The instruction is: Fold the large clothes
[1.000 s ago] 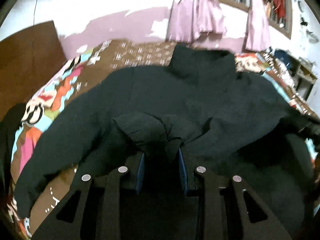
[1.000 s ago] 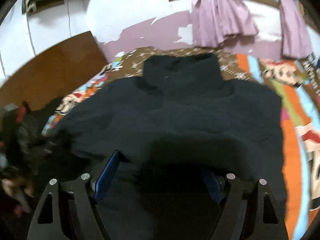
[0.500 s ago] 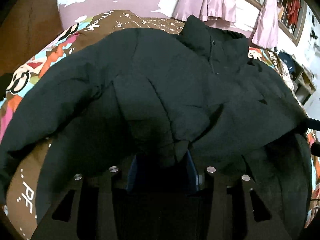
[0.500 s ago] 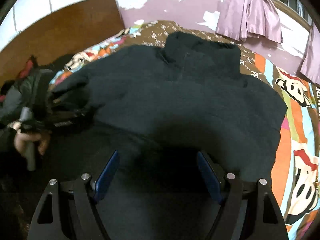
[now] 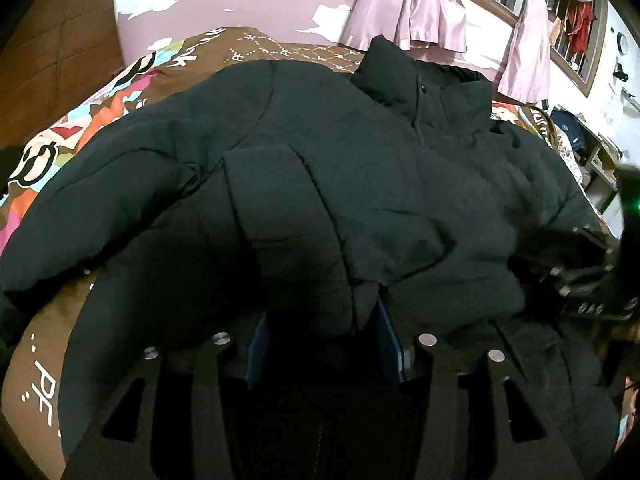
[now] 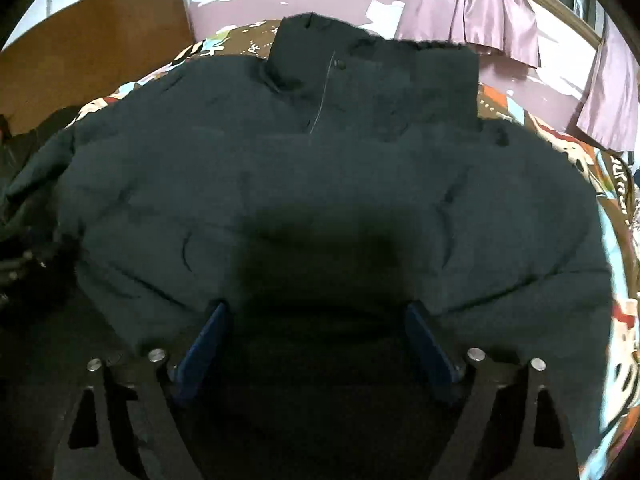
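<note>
I see a big dark puffy jacket point(image 5: 360, 184) spread on the bed, over a bright cartoon bedspread point(image 5: 92, 120). Its collar point(image 6: 372, 68) points to the far wall, where pink curtains point(image 5: 408, 4) hang.

My left gripper point(image 5: 324, 336) sits low at the near edge of the jacket. Its jaws have just been opening and stand partly apart. A dark fold of the jacket hangs down between the blue pads point(image 5: 258, 340), but I cannot tell if they still pinch it. A sleeve point(image 5: 100, 208) curves off to the left, out to the bedspread. Bare bedspread shows past it, so there is room on that side.

My right gripper point(image 6: 316, 344) has its jaws wide apart, and they have just been opening more. Dark cloth lies between the pads and looks loose, not squeezed. On the right, the jacket's edge stops near the side of the bed, with a strip of bedspread showing. A brown headboard point(image 6: 92, 52) stands on the far left.
</note>
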The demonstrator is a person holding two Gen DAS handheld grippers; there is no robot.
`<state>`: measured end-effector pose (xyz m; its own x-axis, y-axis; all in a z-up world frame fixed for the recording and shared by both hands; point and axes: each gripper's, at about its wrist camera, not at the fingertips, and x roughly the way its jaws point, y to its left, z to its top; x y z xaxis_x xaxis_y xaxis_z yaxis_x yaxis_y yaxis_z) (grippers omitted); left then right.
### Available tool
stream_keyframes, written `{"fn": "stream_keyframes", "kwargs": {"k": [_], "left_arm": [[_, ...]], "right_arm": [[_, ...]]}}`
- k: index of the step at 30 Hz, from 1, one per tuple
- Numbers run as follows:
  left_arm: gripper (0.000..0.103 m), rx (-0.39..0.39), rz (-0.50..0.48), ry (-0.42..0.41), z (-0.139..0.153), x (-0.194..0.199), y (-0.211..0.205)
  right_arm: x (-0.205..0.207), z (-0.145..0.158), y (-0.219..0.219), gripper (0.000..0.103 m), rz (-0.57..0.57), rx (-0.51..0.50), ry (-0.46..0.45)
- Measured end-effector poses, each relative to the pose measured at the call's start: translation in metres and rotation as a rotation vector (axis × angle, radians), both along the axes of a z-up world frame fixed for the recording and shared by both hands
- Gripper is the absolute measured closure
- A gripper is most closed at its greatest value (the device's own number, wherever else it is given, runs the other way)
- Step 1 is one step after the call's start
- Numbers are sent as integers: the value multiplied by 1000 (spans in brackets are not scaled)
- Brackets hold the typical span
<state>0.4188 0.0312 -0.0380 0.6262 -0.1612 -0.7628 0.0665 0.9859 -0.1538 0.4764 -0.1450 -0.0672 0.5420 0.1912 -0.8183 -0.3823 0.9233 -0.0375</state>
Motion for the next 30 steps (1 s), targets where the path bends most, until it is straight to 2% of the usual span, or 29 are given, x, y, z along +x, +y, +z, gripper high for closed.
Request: {"fn": "stream_keyframes", "kwargs": {"k": [4,7,9,10,13,15,19,20,24,26,28,30], "left_arm": [[53,-11,-15,-3,0,1,-1],[51,-74,-18,5,5,1,7],[49,-158,-3,10,13,-6,18],[48,-211,20,8,18,-12,27],[37,-312,84,-10,31,-33,52],[33,-350,135,-21,38,-52,75],[33,-389,226,-28,45,-81,123],[32,-388,274,-27,46,-88,138],[29,-366,442,37,45,-100,183],[29,-404,495,49,41,-108,203],[29,-444,557,50,36,-116,223],[29,-491,610,60,27,-120,240]], "right_arm": [[7,-11,1,7,-11,-22,33],[5,-13,3,6,-14,-45,18],[3,-13,3,6,-15,-51,4],[3,-13,3,5,-16,-54,0],[1,-13,6,4,-18,-70,-12],[-1,-12,8,3,-21,-77,-15],[4,-13,10,1,-26,-99,-18],[5,-12,10,0,-24,-97,-12],[15,-1,3,0,-6,-25,68],[16,12,2,0,-13,35,105],[16,31,10,0,7,146,108],[19,46,29,0,29,174,84]]}}
